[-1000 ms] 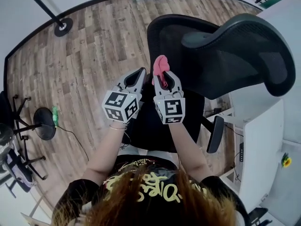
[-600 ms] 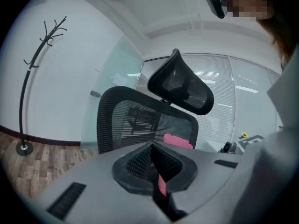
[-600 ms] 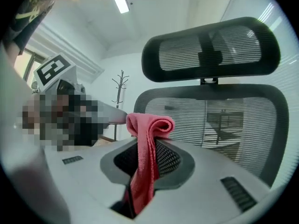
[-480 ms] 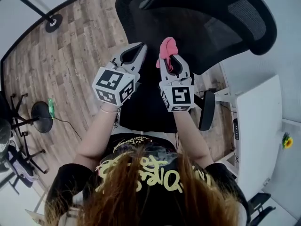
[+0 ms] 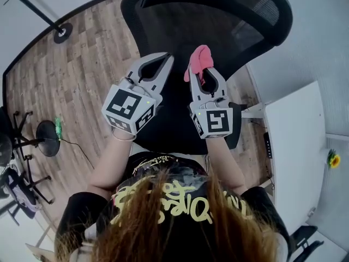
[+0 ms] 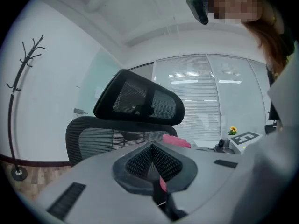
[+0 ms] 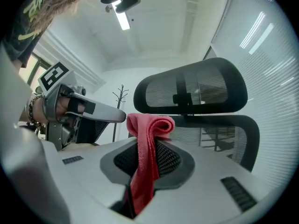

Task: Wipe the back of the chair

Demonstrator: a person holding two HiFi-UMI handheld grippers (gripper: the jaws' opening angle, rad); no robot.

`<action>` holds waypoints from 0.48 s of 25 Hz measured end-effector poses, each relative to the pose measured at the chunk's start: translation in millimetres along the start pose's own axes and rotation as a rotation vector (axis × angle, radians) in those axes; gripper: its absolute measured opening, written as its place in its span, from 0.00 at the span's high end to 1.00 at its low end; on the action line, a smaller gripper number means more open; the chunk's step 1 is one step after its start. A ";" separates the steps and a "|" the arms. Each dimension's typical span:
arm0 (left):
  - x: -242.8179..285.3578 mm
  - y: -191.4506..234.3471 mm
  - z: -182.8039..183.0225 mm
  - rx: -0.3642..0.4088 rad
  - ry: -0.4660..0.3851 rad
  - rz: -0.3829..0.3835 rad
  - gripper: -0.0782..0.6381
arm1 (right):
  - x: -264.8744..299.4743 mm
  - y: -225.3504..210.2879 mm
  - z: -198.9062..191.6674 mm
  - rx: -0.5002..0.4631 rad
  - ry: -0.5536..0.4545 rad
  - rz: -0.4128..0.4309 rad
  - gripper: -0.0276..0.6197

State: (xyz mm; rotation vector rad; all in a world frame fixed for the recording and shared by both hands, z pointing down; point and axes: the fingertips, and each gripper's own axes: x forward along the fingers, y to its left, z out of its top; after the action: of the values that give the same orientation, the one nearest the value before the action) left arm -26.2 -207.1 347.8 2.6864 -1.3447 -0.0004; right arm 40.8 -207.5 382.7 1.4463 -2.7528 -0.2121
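– Wood-plank floor (image 5: 82, 75) on the left, white desk (image 5: 297, 146) on the right: what is the subject?

– A black mesh office chair (image 5: 180, 31), shot from above, with its headrest (image 5: 240, 7) at the top of the frame. A person stands over the seat (image 5: 169, 127) with 2 handheld grippers raised toward the backrest (image 7: 229, 132).

– Which one carries the cloth?

– The right gripper (image 5: 206, 72). Its jaws are clamped on a pink cloth (image 7: 148, 125). A rolled fold stands above the tips and the rest trails down between the pads.

– And the other?

– The left gripper (image 5: 168, 57) hangs just beside it, its tips pressed together on nothing.

– Has any wiping happened?

– None that the frames show. In the right gripper view the cloth sits in front of the mesh and appears apart from it. The head view agrees: the cloth is above the seat and near the lower backrest, but not on it.

– So how far along is the job?

– By my reading, at the very start. The cloth is in hand, the chair is within reach, and 0 strokes are visible. The whole backrest is left to do.

– What does the first stroke call for?

– Probably a push forward until the fold meets the mesh, then sweeps across it. The left gripper is free to steady the chair.
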 end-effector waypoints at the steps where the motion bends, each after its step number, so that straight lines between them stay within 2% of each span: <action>1: -2.0 -5.7 4.3 0.005 -0.009 -0.002 0.90 | -4.9 -0.7 6.5 -0.003 -0.013 0.007 0.85; 6: -10.1 -32.3 17.2 0.029 -0.043 -0.008 0.90 | -26.0 -8.7 30.5 0.018 -0.067 0.025 0.85; 12: -21.1 -53.7 28.5 0.013 -0.075 -0.022 0.90 | -45.6 -8.5 44.2 0.004 -0.092 0.060 0.85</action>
State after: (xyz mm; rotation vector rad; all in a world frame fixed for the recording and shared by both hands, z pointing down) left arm 2.2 -162.0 311.7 2.7374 -1.3404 -0.0952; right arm 69.9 -170.0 339.7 1.3870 -2.8658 -0.2792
